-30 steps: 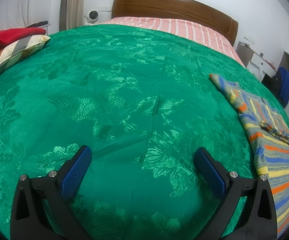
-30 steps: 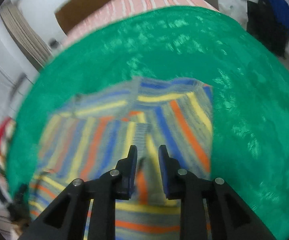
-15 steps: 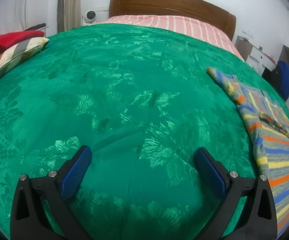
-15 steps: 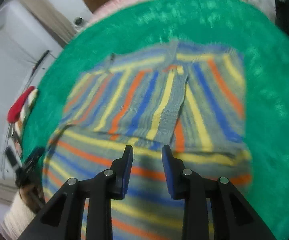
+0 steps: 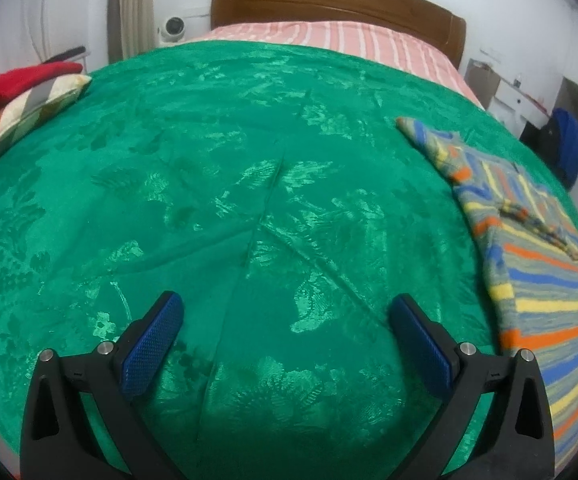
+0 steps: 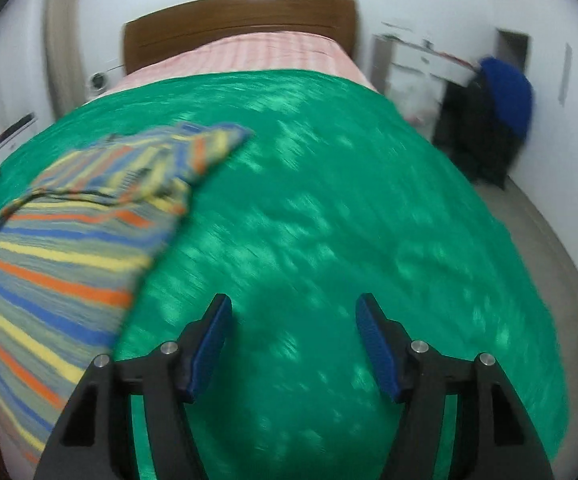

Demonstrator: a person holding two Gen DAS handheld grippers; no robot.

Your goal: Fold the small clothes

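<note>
A small striped garment [image 5: 537, 264] in grey, blue, yellow and orange lies partly folded on the green bedspread [image 5: 229, 184], at the right edge of the left wrist view. It shows at the left of the right wrist view [image 6: 69, 232]. My left gripper [image 5: 285, 340] is open and empty above bare bedspread, left of the garment. My right gripper [image 6: 293, 340] is open and empty above bare bedspread [image 6: 329, 200], to the right of the garment.
A striped pillow [image 5: 17, 112] with a red cloth [image 5: 13, 84] on it lies at the far left. The wooden headboard [image 5: 329, 4] and pink striped sheet [image 5: 329, 40] are at the far end. A dark chair with a blue garment [image 6: 505, 96] stands right of the bed.
My right gripper has opened wide and swung right, off the garment and over bare bedspread. The left gripper has stayed open and drifted slightly.
</note>
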